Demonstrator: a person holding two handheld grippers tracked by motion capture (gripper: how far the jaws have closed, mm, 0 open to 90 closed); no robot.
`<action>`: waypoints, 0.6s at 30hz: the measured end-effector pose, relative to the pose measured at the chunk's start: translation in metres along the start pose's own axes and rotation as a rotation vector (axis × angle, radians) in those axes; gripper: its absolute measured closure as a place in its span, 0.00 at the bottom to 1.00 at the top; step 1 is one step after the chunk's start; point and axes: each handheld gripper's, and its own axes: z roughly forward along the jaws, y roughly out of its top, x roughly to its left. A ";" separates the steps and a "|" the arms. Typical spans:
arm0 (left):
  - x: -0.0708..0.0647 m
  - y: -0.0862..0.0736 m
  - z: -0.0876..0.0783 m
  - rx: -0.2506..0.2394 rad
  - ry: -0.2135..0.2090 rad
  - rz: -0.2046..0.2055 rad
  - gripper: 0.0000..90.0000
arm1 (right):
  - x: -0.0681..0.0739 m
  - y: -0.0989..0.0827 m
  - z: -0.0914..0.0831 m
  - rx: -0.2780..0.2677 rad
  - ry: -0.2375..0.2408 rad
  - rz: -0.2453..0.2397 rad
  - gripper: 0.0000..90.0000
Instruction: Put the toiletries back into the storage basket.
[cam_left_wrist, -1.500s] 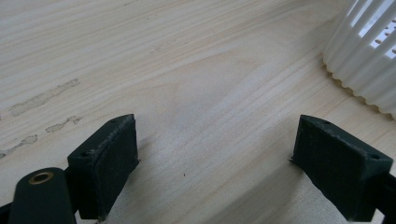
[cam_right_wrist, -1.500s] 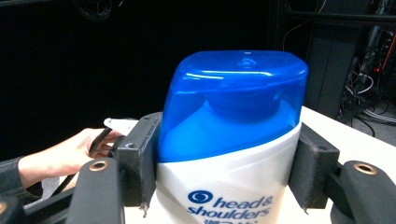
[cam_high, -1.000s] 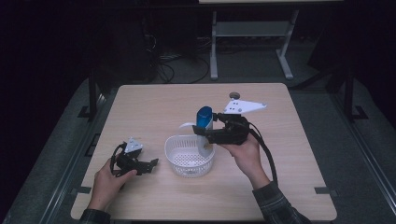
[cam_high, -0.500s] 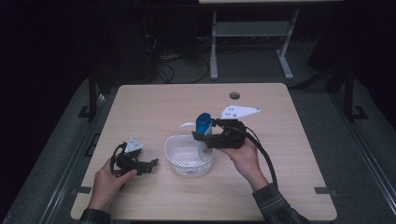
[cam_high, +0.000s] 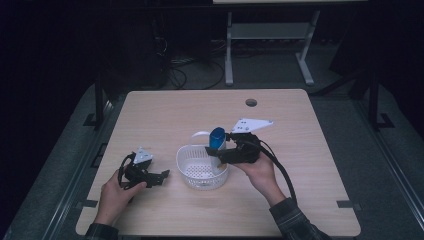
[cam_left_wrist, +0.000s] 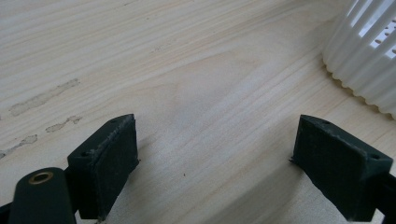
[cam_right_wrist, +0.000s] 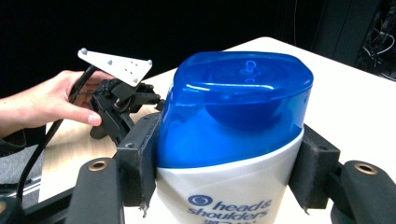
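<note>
A shampoo bottle (cam_right_wrist: 233, 116) with a blue cap (cam_high: 217, 137) and a white body is clamped between the jaws of my right gripper (cam_right_wrist: 229, 175), which is shut on it. In the high view the right gripper (cam_high: 220, 150) holds the bottle over the far right rim of a white slotted basket (cam_high: 189, 172) at the table's middle. My left gripper (cam_high: 161, 176) rests on the table left of the basket, jaws wide open and empty. In the left gripper view (cam_left_wrist: 215, 172) there is bare wood between the pads, with the basket wall (cam_left_wrist: 364, 60) at upper right.
A small white curved thing (cam_high: 200, 134) lies just behind the basket. The wooden table (cam_high: 310, 200) has a round cable hole (cam_high: 251, 102) at the back. Black cables trail from both grippers. A metal stand (cam_high: 270, 35) is on the dark floor beyond.
My right gripper has brought the bottle nearer and lower, down to the basket's rim. The left gripper has stayed where it was.
</note>
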 end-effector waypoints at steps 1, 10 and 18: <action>0.000 0.000 0.000 0.000 0.000 0.000 0.14 | 0.000 -0.001 0.001 0.007 0.001 0.000 0.39; 0.000 0.000 0.000 0.000 0.000 -0.002 0.14 | -0.001 -0.013 0.008 0.049 -0.002 0.001 0.39; 0.000 0.000 0.000 -0.001 -0.001 0.000 0.14 | 0.000 -0.019 0.013 0.075 -0.005 -0.007 0.39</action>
